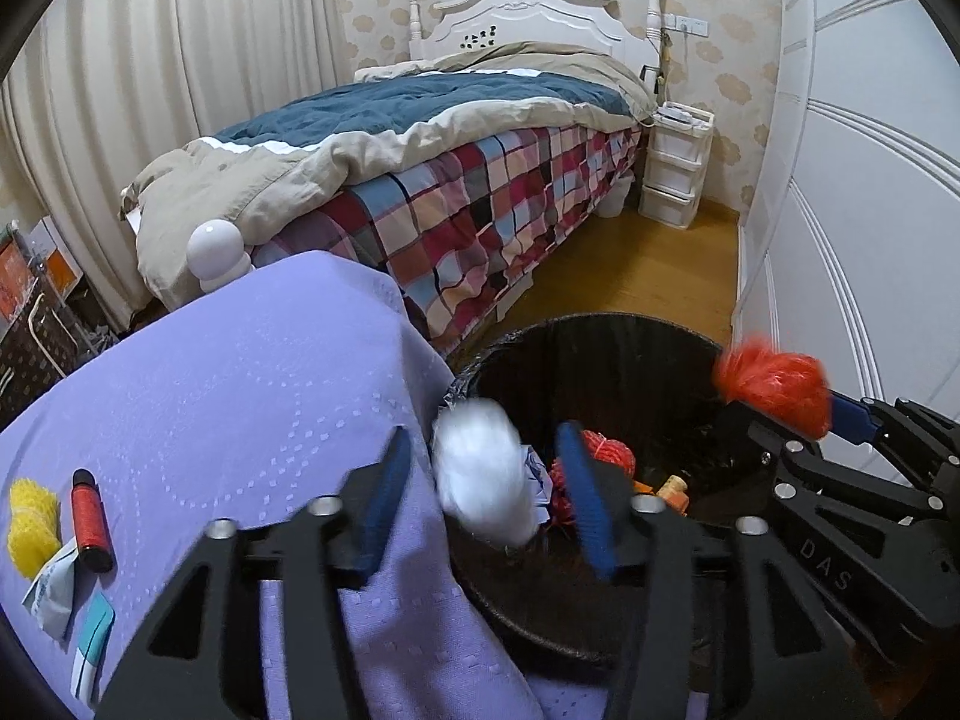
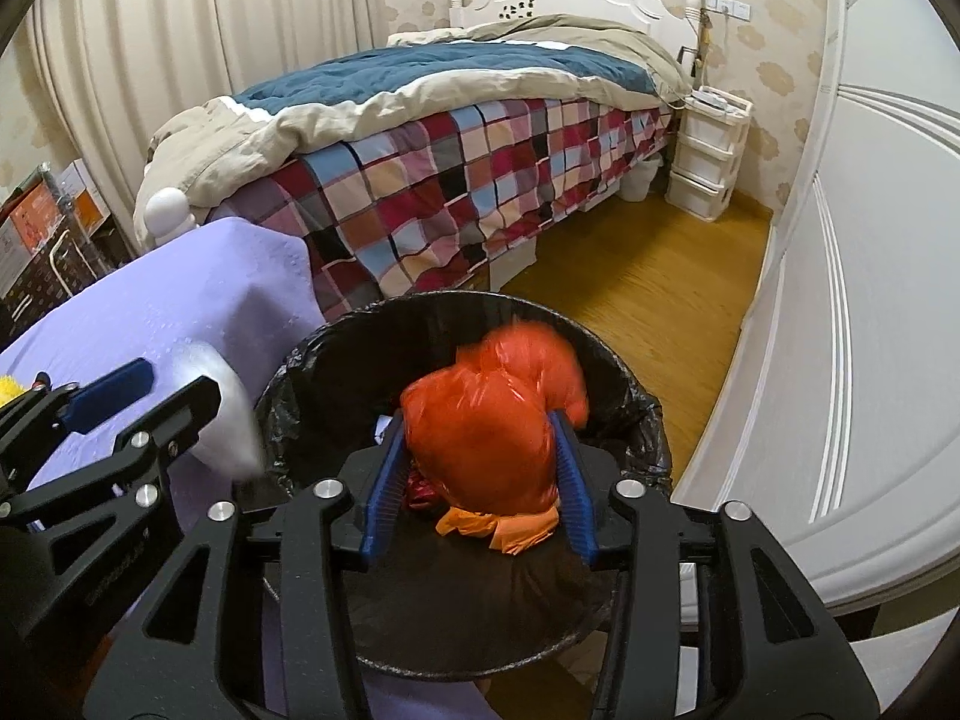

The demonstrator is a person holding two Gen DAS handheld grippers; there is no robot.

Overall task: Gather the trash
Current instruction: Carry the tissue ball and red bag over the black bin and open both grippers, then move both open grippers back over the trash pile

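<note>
1. My left hand-held gripper is spread wide, its blue pads well apart. A white crumpled wad sits blurred between them at the rim of the trash bin. The left pad does not touch it; whether the right one does I cannot tell. I judge it released and dropping.
2. My right hand-held gripper is partly closed, both blue pads pressed against a crumpled orange plastic bag, held above the bin's mouth.
3. The bin, lined with a black bag, stands on the floor just beside the purple-clothed surface. Inside lie a red net ball and some orange scraps.
4. The step in hand, as I read it, is the drop: both pieces of trash are at the bin, one leaving the left pads, one gripped by the right.
5. Next the right pads should open over the middle of the bin so the bag falls inside the liner, not onto the rim.
6. More trash waits on the surface at its near left: a yellow net, a red cylinder, a crumpled blue-and-white wrapper and a teal-and-white packet.
7. The left hand-held gripper, already wide open, is the nearer one to swing back for these.
</note>
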